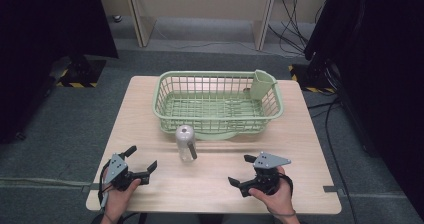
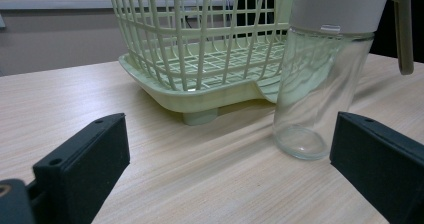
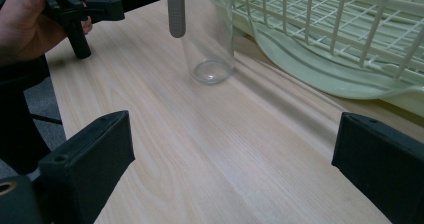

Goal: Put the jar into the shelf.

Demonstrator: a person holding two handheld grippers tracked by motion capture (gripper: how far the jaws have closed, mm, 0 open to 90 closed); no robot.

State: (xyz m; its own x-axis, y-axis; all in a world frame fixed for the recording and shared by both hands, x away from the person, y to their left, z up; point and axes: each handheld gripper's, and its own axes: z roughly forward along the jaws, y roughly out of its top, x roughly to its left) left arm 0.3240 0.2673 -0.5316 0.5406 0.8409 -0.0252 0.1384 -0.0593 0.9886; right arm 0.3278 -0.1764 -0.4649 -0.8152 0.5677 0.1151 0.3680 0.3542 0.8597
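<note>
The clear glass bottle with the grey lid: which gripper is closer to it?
Left, slightly. The left gripper sits open, low and left of the clear glass bottle with the grey lid; the right gripper, also open, sits low and right, a bit farther.

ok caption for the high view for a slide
Two open hand-held tools, left and right, flank an upright clear glass bottle before a green dish basket.
</note>
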